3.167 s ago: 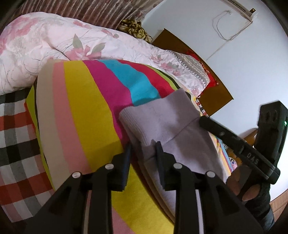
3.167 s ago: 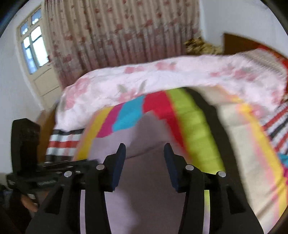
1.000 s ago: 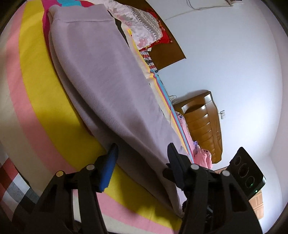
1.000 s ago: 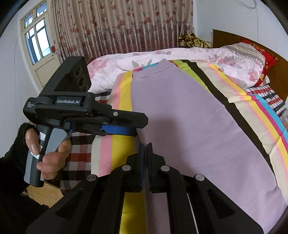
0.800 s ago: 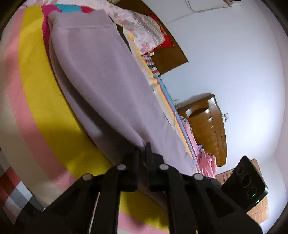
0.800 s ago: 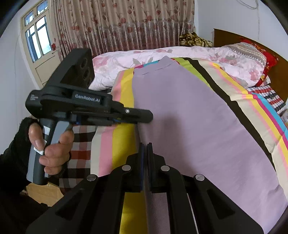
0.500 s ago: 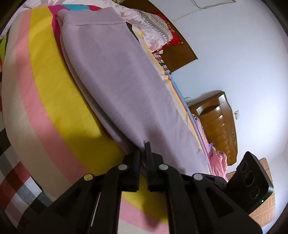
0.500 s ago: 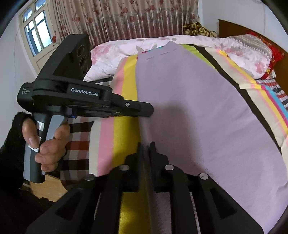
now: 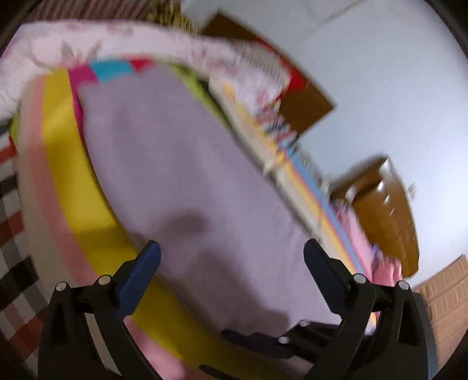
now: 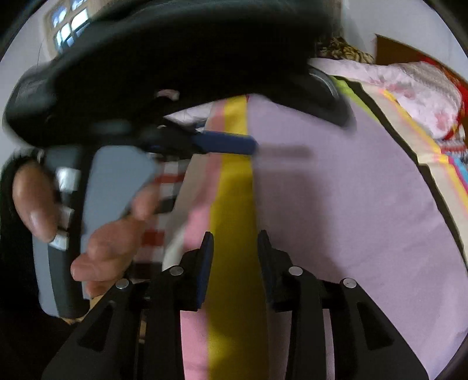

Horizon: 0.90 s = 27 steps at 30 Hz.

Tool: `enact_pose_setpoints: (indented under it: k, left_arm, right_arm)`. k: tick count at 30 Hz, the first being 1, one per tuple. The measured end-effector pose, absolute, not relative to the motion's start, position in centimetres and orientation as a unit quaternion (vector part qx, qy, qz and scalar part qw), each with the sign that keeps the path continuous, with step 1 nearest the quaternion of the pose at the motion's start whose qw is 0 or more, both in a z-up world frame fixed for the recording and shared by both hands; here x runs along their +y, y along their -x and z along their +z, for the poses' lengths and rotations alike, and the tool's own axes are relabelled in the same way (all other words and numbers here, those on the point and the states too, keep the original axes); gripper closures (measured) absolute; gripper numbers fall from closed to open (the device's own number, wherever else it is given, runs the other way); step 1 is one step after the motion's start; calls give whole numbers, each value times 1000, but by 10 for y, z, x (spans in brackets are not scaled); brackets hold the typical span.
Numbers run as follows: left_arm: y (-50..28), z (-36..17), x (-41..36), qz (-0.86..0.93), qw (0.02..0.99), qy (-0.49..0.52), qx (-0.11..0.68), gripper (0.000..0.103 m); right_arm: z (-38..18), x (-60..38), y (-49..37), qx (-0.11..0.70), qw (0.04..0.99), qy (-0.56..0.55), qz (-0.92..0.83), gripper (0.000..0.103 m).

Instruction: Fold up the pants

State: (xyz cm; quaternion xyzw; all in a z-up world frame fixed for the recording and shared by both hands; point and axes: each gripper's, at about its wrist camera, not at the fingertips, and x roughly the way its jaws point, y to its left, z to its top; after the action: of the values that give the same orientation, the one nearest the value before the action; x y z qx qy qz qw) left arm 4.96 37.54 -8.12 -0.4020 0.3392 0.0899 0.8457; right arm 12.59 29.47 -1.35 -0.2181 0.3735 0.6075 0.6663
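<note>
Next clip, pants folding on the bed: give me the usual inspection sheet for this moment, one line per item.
Surface: striped blanket covering the bed, checked sheet at its edge.
Job's things: lilac pants spread flat on the blanket.
Clutter: floral quilt bunched at the far end.
Grippers: left gripper open above the pants; right gripper open over the pants' edge; neither holds cloth.
Cables: one on the wall, blurred.
Surroundings: wooden dresser, window.

Both wrist views sit low and close over the lilac pants [image 9: 181, 181] on the striped blanket [image 10: 231, 204], facing the headboard [image 9: 304, 105]; both share them.
</note>
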Motion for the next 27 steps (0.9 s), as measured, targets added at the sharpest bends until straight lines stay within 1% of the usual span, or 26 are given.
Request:
enact_pose_setpoints:
  k: [1,3,4,6,7,8,10,12,13,14,17,18,19,20,23,25,26,27]
  left_arm:
    - [-52,-89,377,84,842,403,350,6]
    - [-51,-91,377,78,852,386,345,7]
    - [-50,-89,377,79,855,378,347,7]
    - [-50,-83,380,94,855,371,350,7]
    - [-53,-80,383,103,858,362,349,7]
    - [-53,-69,377,110,869,340,342,7]
    - [-57,-56,370,105,886,309,329,7]
    - [-68,-49,357,86,898,277,331,5]
    - [-76,-52,353,82,898,267,340,5]
    - [-75,-55,352,86,895,263,351,5]
    - [-95,-85,354,100,870,275,397,5]
    - [-96,-89,355,101,873,271,394,4]
    - [-98,-89,352,104,876,257,394,4]
    - [-99,-88,348,108,876,252,396,4]
    - [-104,-83,343,127,874,244,401,3]
    - [-100,-72,335,135,879,238,390,3]
    - [-96,-64,326,129,887,233,378,3]
    - [-92,-59,316,121,893,226,371,3]
  right_arm:
    - [-13,293,-126,384,653,211,619,69]
    - [-10,284,-125,394,622,191,649,69]
    - [-6,277,-123,384,618,189,659,69]
    - [3,263,-129,371,636,182,651,64]
    - [9,251,-139,367,655,166,639,57]
    - [13,242,-148,365,671,153,628,53]
    - [20,215,-174,356,723,135,576,51]
    - [23,193,-200,366,762,116,522,43]
    - [22,180,-214,377,779,101,491,35]
    - [19,166,-229,389,795,87,457,29]
    - [-3,127,-266,443,821,77,352,24]
    - [-21,115,-279,480,814,86,317,23]
    - [-29,109,-282,480,812,87,320,22]
    - [-27,105,-279,457,818,86,339,20]
    - [-24,100,-271,454,820,101,333,20]
    - [-6,84,-258,426,845,99,308,20]
    - [4,72,-249,413,854,88,303,17]
    - [14,54,-240,401,865,76,292,16]
